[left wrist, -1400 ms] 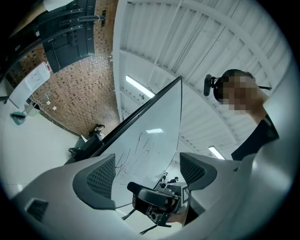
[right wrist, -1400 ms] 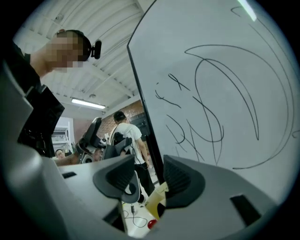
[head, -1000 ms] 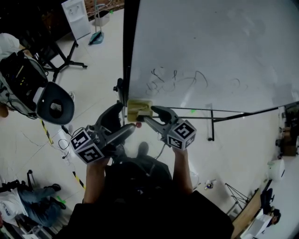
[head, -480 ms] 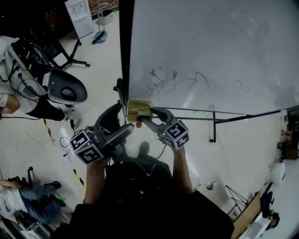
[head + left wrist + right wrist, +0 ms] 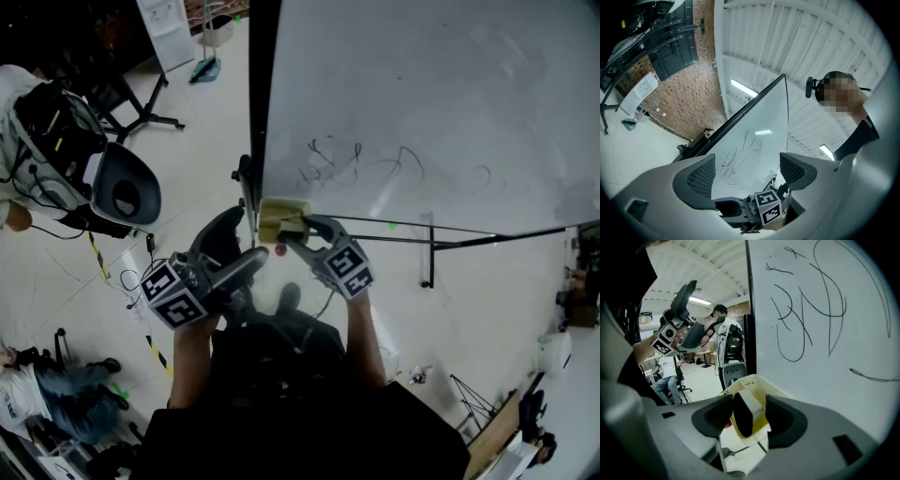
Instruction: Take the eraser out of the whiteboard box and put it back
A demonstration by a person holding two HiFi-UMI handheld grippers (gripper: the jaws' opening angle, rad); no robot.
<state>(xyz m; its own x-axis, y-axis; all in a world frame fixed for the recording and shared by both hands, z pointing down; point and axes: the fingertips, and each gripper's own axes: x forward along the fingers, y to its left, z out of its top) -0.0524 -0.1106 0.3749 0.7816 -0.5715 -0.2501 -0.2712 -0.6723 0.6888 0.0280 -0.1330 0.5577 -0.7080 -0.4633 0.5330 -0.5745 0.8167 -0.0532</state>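
As right gripper (image 5: 749, 412) jaws widen round it, one eraser (image 5: 742, 418) in one box (image 5: 751, 380); left gripper (image 5: 746, 173) agape.

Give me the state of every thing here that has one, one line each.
whiteboard box: open-topped, holds the eraser.
eraser: upright in the whiteboard box, between the right gripper's jaws, apparently not clamped.
right gripper: open, its jaws have just been opening around the eraser.
left gripper: open, nothing between its jaws.
whiteboard: scribbled on, not wiped.

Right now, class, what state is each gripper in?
Left gripper: open, empty.
Right gripper: open, jaws just been opening; eraser between them, not gripped.
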